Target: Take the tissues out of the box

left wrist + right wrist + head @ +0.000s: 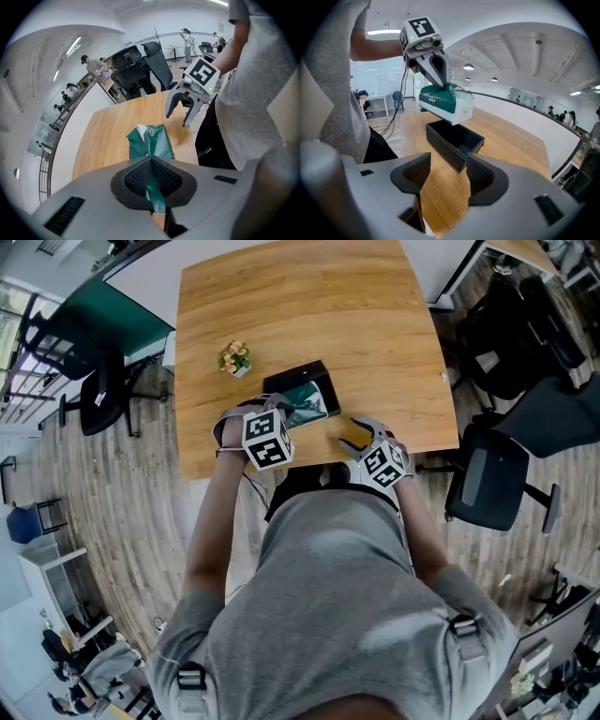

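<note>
Two grippers work over the near edge of the light wooden desk [309,306], right at the centre of the head view. The left gripper [152,177] has its jaws pressed together on a fold of the green-and-white soft plastic tissue pack [445,101], pinching the wrapper at its top.

In the right gripper view, the pack hangs from those jaws in the upper middle of the frame. It is tilted and lifted clear above the open-topped rectangular black box [454,139], which sits on the desk just beneath it.

The right gripper [446,177] has its jaws spread wide, with only desk wood showing between them, and it looks towards the box from the bottom of its own frame. In the left gripper view it hovers at the upper right, above the desk and apart from the pack.

In the head view, a small potted plant [234,358] sits on the desk to the upper left of the box, apart from both grippers. Black office chairs [492,479] stand on the wood floor at the left and right of that view.
</note>
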{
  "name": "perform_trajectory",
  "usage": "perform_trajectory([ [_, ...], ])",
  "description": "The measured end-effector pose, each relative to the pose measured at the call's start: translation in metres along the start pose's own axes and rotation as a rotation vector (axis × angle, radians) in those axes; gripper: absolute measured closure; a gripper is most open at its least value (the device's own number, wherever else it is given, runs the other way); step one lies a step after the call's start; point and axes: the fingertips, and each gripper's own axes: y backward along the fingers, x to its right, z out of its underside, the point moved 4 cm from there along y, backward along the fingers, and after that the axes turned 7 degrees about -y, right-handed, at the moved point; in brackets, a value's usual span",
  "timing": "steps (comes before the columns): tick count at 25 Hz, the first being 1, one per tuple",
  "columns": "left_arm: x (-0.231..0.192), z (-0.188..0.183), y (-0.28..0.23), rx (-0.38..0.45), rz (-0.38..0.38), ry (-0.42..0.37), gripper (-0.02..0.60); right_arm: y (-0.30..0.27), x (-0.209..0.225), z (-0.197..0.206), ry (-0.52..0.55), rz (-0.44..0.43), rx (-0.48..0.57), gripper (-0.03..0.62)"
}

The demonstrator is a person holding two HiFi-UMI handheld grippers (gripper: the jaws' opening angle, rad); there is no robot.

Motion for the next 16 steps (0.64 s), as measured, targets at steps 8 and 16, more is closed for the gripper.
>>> perform_trajectory([
  [8,-0.003,0.001,-0.002,0.001,0.008,-0.008,0.561,-0.004,0.004,-0.005,0.0,-0.002,0.004,0.35],
  [16,-0.011,0.002,-0.007,-0.002,0.012,-0.003,0.561,-0.008,0.008,-0.003,-0.007,-0.013,0.0,0.35],
])
